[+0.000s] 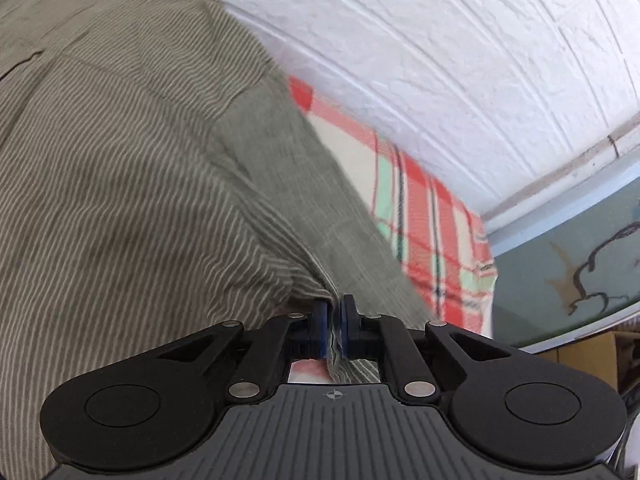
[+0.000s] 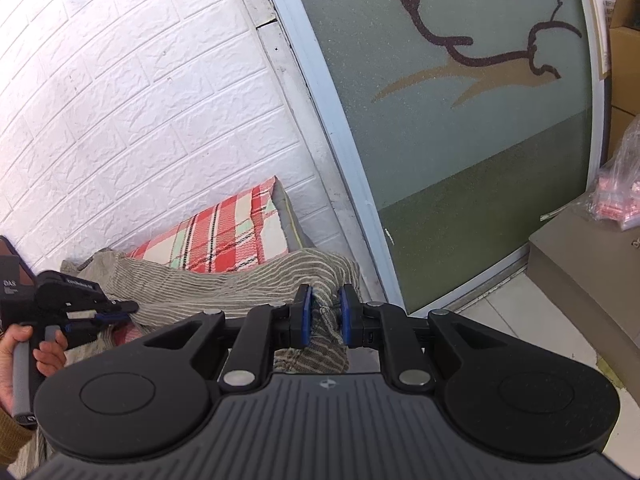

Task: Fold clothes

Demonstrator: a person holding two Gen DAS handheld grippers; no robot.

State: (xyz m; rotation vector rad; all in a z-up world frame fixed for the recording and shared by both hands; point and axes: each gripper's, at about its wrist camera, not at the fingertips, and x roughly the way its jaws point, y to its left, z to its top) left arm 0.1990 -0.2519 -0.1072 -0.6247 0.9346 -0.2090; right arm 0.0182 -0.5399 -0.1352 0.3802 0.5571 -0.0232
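An olive shirt with thin white stripes fills the left wrist view, spread over a red, green and cream plaid cloth. My left gripper is shut on a thin fold of the shirt's edge, which runs down between the blue pads. In the right wrist view my right gripper is shut on a bunched corner of the same striped shirt. The left gripper shows there at the left, held by a hand, with its tips at the shirt.
A white brick-pattern wall stands behind the plaid cloth. To the right are a frosted glass door with a painted branch, a pale tile floor, cardboard boxes and a plastic bag.
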